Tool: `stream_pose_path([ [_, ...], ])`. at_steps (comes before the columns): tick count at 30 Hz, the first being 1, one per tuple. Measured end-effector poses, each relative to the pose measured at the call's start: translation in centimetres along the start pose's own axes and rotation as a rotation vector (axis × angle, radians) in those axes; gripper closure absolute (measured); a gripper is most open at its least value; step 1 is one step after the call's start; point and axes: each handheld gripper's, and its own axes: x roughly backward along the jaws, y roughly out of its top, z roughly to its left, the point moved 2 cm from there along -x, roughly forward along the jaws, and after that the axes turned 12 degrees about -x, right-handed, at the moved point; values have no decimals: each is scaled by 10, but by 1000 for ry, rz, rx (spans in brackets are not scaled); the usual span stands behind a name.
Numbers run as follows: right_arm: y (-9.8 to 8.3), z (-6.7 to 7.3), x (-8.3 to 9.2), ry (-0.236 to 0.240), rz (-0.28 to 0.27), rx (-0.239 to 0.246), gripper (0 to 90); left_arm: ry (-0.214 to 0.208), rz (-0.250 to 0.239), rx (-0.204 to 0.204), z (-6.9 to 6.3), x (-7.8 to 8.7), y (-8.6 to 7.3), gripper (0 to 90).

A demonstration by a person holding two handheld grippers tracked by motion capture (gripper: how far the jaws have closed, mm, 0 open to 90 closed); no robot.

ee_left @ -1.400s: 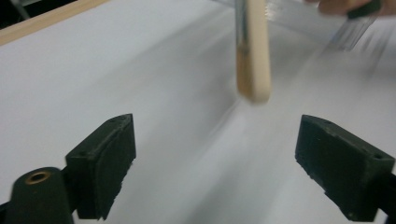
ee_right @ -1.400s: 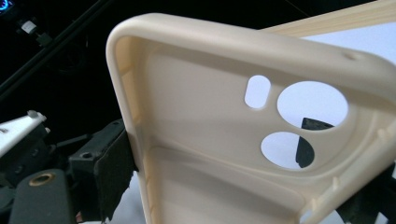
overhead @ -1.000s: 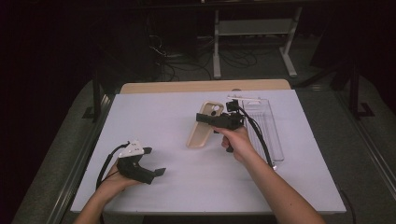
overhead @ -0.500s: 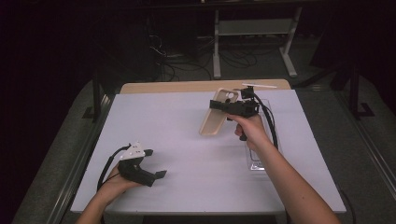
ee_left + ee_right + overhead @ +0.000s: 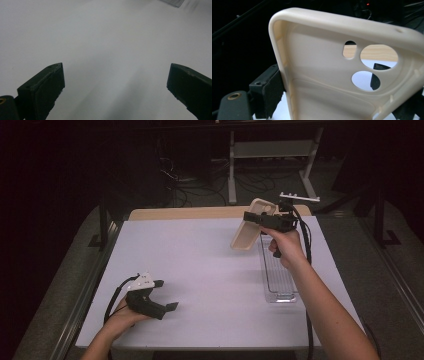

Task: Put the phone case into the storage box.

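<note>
A beige phone case [image 5: 248,227] hangs tilted in the air over the table's far right, with my right gripper [image 5: 256,216] shut on it. In the right gripper view the case [image 5: 332,75] shows its hollow inside and camera cut-outs, pinched between the black jaws. My left gripper [image 5: 166,296] rests low at the table's near left, held by a hand. Its jaws stand wide apart over bare white table [image 5: 105,50], with nothing between them.
A clear plastic tray [image 5: 278,275] lies on the white table [image 5: 200,265] at the right, below the right forearm. A corner of the tray [image 5: 172,2] shows at the top of the left gripper view. Dark floor, cables and a metal stand lie beyond the far edge.
The right gripper has lifted the phone case up and toward the far right, away from the table surface, uncovering the clear tray. The left gripper has stayed in place.
</note>
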Motion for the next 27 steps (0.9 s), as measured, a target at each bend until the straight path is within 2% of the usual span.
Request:
stream_pose_path([
  [8,20,-7,15,-76,-25,20,128,-9,8,-3,-1,-1,1,11],
  [11,26,-11,20,-119,-26,39,128,-14,11,0,-2,-2,1,11],
  [18,35,-26,27,-201,-33,67,128,-19,19,-11,-2,-2,0,11],
  [27,44,-39,28,-332,-1,114,128,-31,16,-8,-5,-3,1,10],
])
